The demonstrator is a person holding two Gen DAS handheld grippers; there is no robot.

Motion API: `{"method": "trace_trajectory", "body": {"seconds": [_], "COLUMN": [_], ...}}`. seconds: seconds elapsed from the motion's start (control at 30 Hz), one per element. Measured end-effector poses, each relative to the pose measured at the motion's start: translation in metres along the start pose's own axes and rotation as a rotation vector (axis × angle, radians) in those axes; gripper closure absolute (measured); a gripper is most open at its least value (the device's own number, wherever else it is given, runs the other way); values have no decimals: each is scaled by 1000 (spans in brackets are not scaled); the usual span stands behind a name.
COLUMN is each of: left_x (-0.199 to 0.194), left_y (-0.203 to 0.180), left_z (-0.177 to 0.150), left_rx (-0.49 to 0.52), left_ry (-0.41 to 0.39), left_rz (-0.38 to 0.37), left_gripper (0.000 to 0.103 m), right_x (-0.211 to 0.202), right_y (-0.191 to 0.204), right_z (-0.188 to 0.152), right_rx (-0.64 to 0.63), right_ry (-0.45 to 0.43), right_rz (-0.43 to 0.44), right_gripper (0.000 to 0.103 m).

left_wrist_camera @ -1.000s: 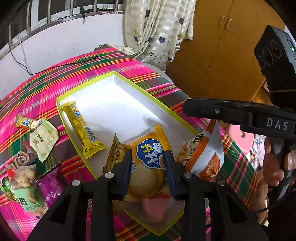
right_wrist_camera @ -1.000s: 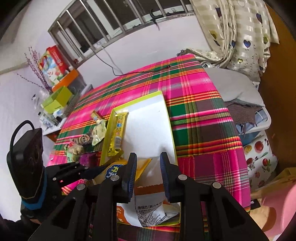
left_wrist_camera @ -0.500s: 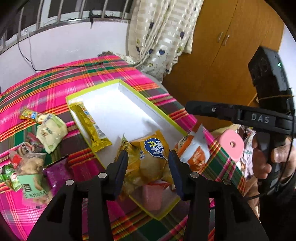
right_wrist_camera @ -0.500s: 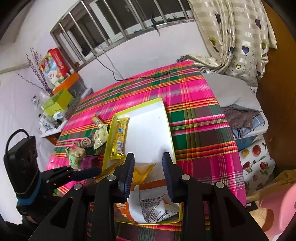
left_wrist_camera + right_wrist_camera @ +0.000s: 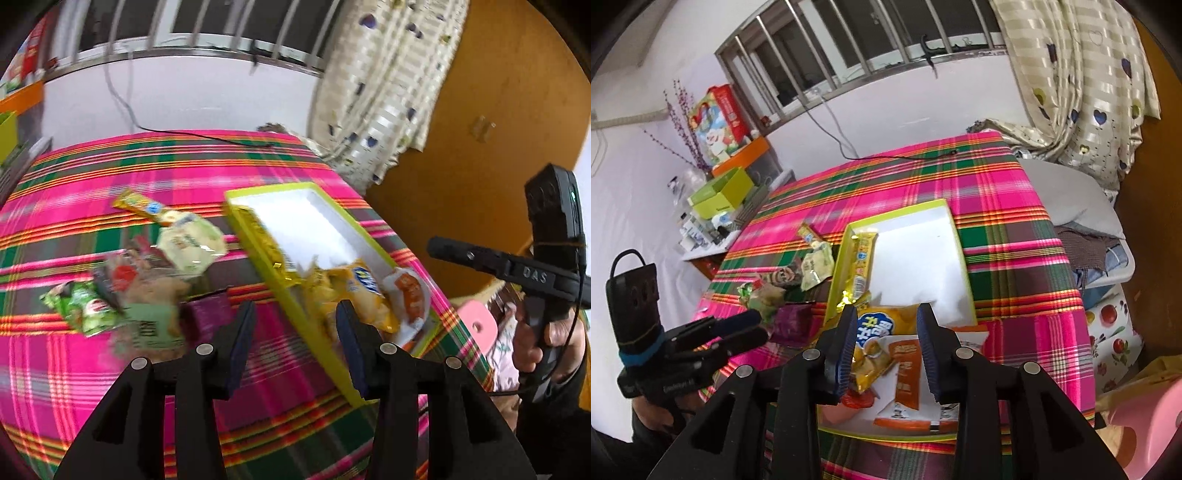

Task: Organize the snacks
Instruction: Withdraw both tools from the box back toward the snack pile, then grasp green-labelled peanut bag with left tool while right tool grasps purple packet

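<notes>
My right claw (image 5: pixel 886 341) hangs over the near end of the yellow-rimmed tray (image 5: pixel 964 254), jaws opening, pads off the orange-and-white packet (image 5: pixel 907 373) lying below them. My left claw (image 5: pixel 291 336) stands half open and empty above the plaid cloth (image 5: pixel 110 387), beside the tray's near rim. Just beyond lies the yellow chip bag (image 5: pixel 886 321), then a long yellow bar (image 5: pixel 862 262). More snacks (image 5: pixel 147 280) sit in a loose pile left of the tray.

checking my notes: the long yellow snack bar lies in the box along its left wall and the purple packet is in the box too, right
Not quite. The long yellow snack bar does lie in the yellow-rimmed box along its left wall, but the purple packet is outside the box, on the plaid tablecloth just left of it. The right wrist view shows this.
</notes>
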State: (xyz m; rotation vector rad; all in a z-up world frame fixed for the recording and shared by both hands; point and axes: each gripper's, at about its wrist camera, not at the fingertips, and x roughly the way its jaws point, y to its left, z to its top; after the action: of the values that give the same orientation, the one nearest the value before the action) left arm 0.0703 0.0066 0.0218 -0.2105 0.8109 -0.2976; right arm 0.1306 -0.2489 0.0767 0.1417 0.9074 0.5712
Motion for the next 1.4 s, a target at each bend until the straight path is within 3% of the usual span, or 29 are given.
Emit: {"method": "trace_trajectory", "body": {"seconds": [0.5, 0.97, 1.13, 1.4], "left_x": [-25, -23, -12, 19], "left_y": [57, 74, 73, 71], "left_z": [-9, -14, -14, -11], "left_rx": [-124, -158, -126, -76], "left_ry": [-59, -37, -13, 30], "left_rz": [170, 221, 206, 245], "left_gripper": [57, 57, 48, 48], "right_x": [7, 25, 30, 40], "right_y": [19, 33, 37, 44], "right_z": [-1, -3, -3, -4], "right_rx": [-35, -57, -64, -79], "right_ry": [12, 53, 62, 86], "right_rz": [21, 46, 50, 54], "right_gripper": [68, 59, 58, 58]}}
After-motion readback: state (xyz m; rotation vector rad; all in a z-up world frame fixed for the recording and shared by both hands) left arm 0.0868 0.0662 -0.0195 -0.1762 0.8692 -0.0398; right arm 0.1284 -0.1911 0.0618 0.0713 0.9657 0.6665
